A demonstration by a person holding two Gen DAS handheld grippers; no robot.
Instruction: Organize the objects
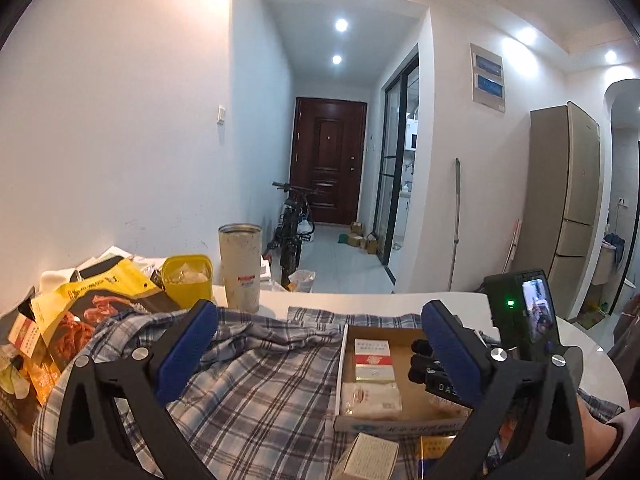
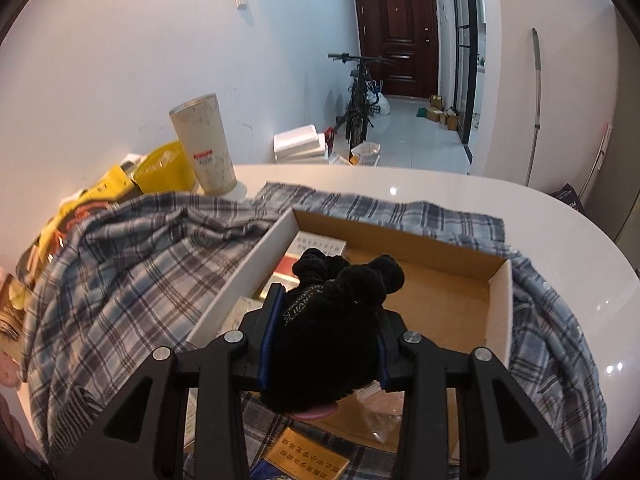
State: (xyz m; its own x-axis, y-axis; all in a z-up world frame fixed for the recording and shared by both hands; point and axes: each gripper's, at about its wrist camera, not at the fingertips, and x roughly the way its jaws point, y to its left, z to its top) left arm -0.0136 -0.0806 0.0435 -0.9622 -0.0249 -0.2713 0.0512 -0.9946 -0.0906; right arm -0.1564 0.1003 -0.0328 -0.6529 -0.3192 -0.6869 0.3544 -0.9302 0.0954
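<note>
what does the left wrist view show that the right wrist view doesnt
Only the left wrist view: the open left gripper, a tall beige fridge, and the right gripper's phone screen.

Only the right wrist view: the right gripper shut on a black knitted glove, and a white foam box on the floor.

Both: the shallow cardboard tray, blue plaid shirt, speckled cream tumbler, black bicycle, dark red door.
</note>
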